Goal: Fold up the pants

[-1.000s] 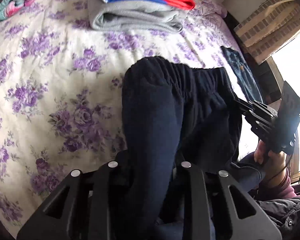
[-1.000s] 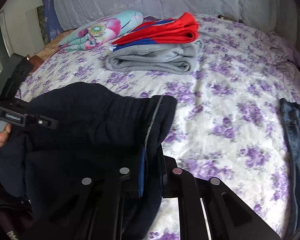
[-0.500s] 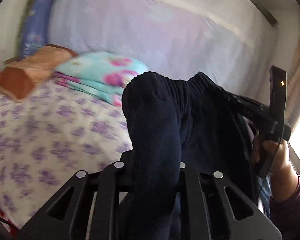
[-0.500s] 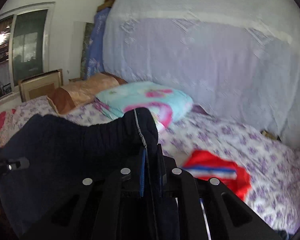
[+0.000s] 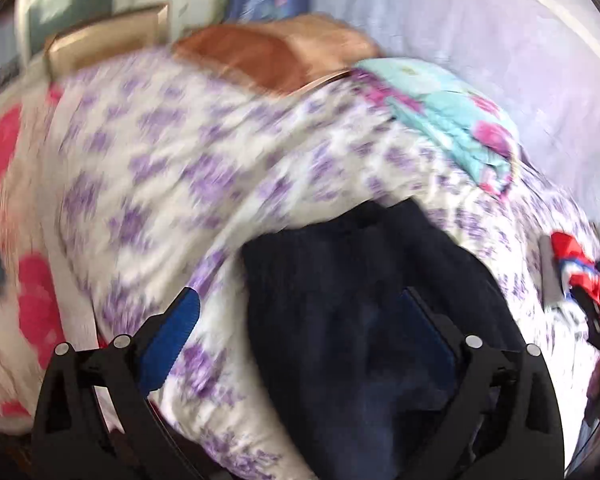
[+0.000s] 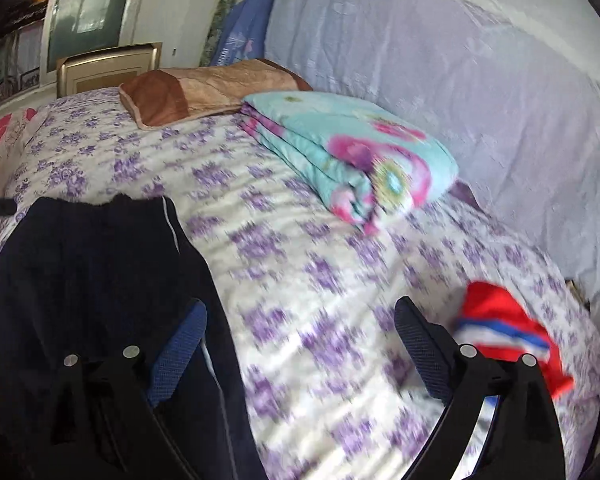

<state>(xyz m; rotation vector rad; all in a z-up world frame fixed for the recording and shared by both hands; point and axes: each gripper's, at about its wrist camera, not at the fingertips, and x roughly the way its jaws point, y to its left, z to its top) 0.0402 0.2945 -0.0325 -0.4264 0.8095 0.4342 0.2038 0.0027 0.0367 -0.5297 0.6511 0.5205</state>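
Left wrist view, blurred: left hand-held gripper (image 5: pixel 296 320) spread wide, jaws just opened, gripping nothing; dark pants (image 5: pixel 364 280) lying on the floral bed (image 5: pixel 160 152), spread under its right finger. Right wrist view: right hand-held gripper (image 6: pixel 300 324) likewise just opened wide and empty; pants (image 6: pixel 92 264) under its left finger, red garment (image 6: pixel 508 336) at right.

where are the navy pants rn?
Navy pants lie on the floral bedspread, lower left in the right wrist view, below the brown pillow.
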